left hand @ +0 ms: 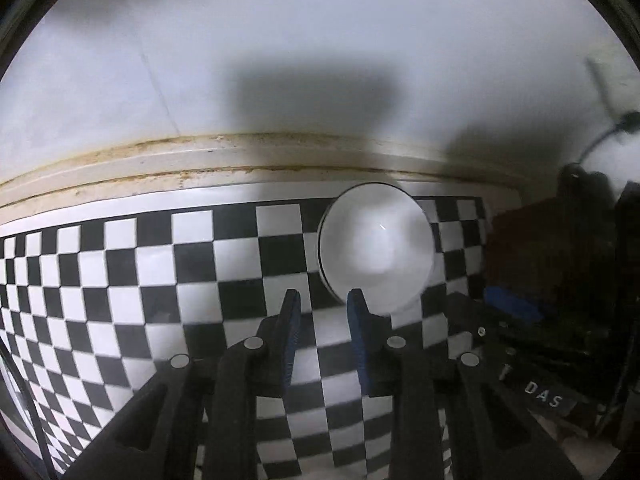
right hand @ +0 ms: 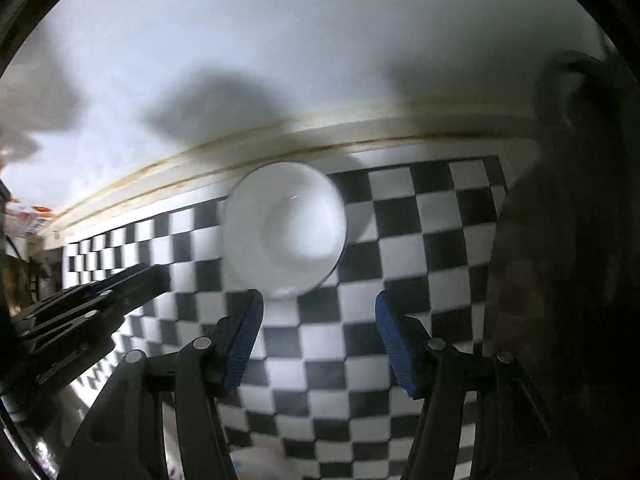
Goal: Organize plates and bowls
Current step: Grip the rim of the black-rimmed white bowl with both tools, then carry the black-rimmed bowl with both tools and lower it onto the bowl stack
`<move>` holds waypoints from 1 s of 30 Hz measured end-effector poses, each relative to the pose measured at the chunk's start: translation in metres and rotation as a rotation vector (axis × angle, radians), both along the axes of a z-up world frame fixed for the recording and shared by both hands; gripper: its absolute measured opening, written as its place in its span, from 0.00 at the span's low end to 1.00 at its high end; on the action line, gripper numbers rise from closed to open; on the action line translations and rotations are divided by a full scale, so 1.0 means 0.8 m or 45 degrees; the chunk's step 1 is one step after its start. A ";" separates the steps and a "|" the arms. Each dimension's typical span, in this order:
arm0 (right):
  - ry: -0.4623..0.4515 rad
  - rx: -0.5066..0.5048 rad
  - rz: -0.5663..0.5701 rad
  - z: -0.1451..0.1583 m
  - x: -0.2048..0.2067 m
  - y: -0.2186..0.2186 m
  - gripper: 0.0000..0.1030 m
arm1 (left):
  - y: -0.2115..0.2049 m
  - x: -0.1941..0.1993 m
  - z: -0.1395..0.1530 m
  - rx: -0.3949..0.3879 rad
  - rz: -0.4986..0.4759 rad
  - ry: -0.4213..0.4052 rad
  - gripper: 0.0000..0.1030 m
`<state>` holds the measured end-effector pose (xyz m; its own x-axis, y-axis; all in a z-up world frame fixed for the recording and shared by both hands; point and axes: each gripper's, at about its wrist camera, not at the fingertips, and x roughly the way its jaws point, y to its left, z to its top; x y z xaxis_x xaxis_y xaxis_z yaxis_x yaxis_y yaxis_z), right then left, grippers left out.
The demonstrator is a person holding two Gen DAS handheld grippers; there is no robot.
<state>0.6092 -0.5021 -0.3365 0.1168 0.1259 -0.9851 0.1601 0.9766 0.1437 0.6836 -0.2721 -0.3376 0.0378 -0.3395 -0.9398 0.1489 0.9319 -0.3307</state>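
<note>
Both my wrist views are smeared. The white bowl [left hand: 376, 248] near the checkered mat's [left hand: 160, 272] back edge has a soft rim, and my left gripper's [left hand: 320, 300] right finger covers its near edge, so I cannot tell whether it is one bowl or a stack. Past the mat's right edge I see only a dark mass [left hand: 560, 264]; the right wrist view shows it as dim brown. In that view the left gripper [right hand: 120, 284] runs off the left edge, and some colourful clutter [right hand: 32, 216] at far left is too small to identify.
</note>
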 end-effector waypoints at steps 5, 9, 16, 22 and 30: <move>0.066 -0.053 0.034 -0.042 0.038 -0.003 0.58 | -0.014 0.024 -0.043 0.021 -0.023 0.086 0.21; 0.105 -0.057 0.047 -0.068 0.060 -0.005 0.45 | -0.021 0.035 -0.074 0.025 -0.030 0.155 0.21; 0.184 -0.039 0.012 -0.102 0.079 -0.013 0.10 | -0.026 0.041 -0.101 -0.026 -0.035 0.206 0.15; 0.200 -0.015 0.007 -0.112 0.080 -0.017 0.06 | -0.030 0.037 -0.097 -0.025 -0.056 0.174 0.13; 0.183 -0.002 0.019 -0.103 0.072 -0.012 0.06 | -0.025 0.030 -0.082 -0.026 -0.052 0.147 0.13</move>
